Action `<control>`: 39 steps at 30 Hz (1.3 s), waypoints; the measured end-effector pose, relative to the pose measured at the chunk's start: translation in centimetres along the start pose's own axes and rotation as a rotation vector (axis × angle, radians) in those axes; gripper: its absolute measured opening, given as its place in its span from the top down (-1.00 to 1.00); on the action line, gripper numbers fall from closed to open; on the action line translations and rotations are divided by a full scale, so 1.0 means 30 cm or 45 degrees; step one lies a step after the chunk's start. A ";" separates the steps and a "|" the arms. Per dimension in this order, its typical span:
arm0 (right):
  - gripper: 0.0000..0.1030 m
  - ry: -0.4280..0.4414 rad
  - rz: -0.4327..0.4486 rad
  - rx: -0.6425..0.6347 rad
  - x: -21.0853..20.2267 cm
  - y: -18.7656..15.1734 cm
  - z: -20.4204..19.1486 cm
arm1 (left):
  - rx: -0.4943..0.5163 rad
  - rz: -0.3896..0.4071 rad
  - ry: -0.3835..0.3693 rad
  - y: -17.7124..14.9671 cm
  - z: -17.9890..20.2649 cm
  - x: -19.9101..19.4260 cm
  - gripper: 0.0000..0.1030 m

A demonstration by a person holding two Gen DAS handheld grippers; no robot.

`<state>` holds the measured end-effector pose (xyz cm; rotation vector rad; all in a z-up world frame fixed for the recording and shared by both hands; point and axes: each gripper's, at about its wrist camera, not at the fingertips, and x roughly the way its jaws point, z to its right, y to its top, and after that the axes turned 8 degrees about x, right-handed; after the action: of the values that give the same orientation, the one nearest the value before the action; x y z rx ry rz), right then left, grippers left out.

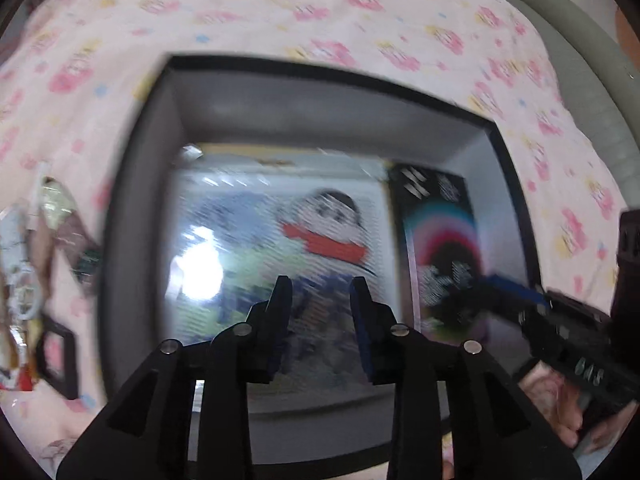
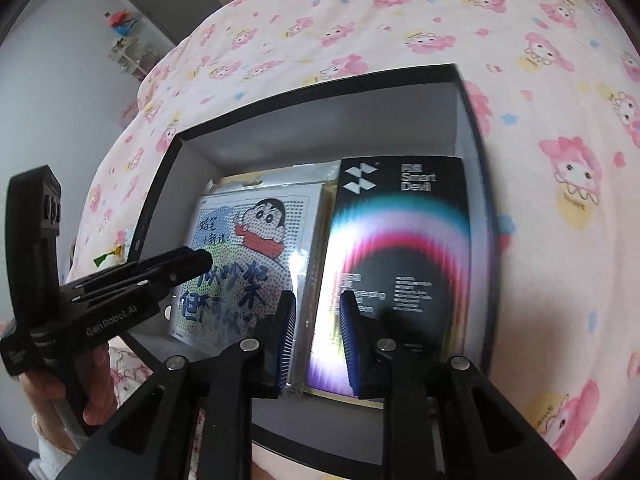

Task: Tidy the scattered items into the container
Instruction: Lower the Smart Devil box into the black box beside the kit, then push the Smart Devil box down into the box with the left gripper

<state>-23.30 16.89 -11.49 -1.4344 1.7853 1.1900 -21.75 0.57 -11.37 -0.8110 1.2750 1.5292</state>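
A black box with grey inner walls lies open on the pink patterned bedsheet. Inside lie a cartoon pack in clear plastic on the left and a black Smart Devil pack with a rainbow arc on the right. My left gripper is open and empty above the cartoon pack; it also shows in the right wrist view. My right gripper is open and empty over the seam between both packs; it enters the left wrist view from the right.
Several loose items lie on the sheet left of the box: snack packets and a white ring object and a small black frame. A small green and yellow item lies beyond the box's left wall. A grey bed edge runs at right.
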 end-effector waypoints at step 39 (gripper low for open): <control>0.61 -0.227 -0.022 -0.295 0.116 0.235 -0.030 | 0.114 -0.060 0.018 0.405 0.088 0.256 0.70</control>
<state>-30.91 14.73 -11.95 -1.4160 1.5520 1.5053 -35.49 5.00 -13.66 -0.7903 1.3157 1.4212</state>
